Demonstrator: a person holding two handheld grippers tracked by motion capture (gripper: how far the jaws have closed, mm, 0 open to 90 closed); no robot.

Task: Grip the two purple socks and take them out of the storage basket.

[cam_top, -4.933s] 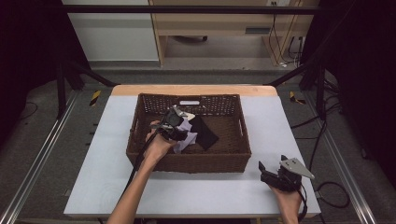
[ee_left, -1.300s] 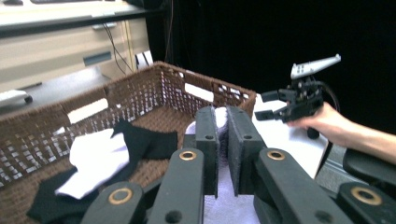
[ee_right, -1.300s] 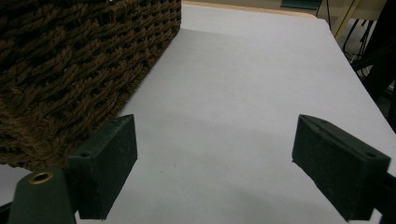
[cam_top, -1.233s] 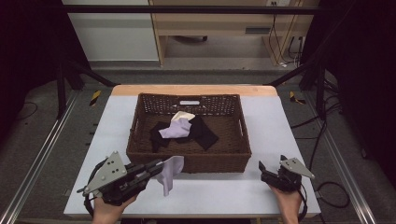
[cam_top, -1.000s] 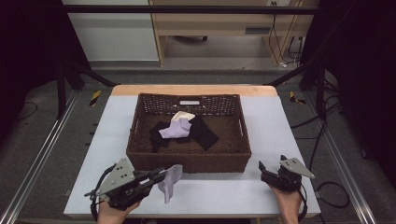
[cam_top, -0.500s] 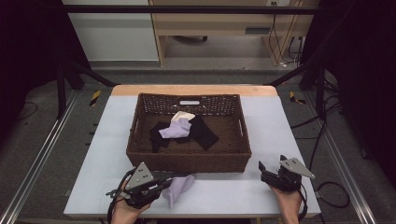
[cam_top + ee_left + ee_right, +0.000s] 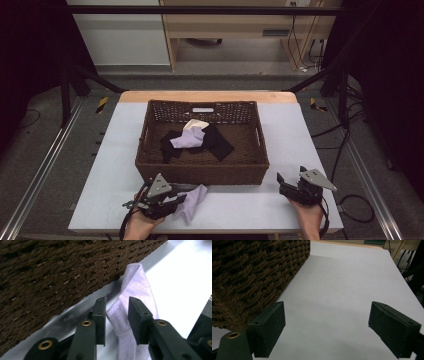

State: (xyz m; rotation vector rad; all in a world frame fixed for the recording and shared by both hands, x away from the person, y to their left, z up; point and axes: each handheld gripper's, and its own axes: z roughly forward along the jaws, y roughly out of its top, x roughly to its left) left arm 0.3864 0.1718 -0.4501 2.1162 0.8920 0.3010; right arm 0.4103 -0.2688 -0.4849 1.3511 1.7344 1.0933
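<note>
lilac sock (image 7: 194,201) — crumpled, on table, beside basket

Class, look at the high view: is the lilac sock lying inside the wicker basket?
No, the lilac sock lies on the table, outside the basket's front wall.

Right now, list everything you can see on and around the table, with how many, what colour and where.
lavender sock: one, pale purple, on the table in front of the basket, lying between the left gripper's jaws, which have just been opening.
basket: one, dark brown wicker, middle of the table.
clothes in the basket: a small heap, black, pale purple and cream pieces; exact count unclear.
table: one, pale grey top with a wooden far edge.
cabinet: one, light wood, on the floor beyond the table.
left gripper: one, black, near edge at left, jaws apart around the sock.
right gripper: one, black, near edge at right, jaws wide and empty.
</note>
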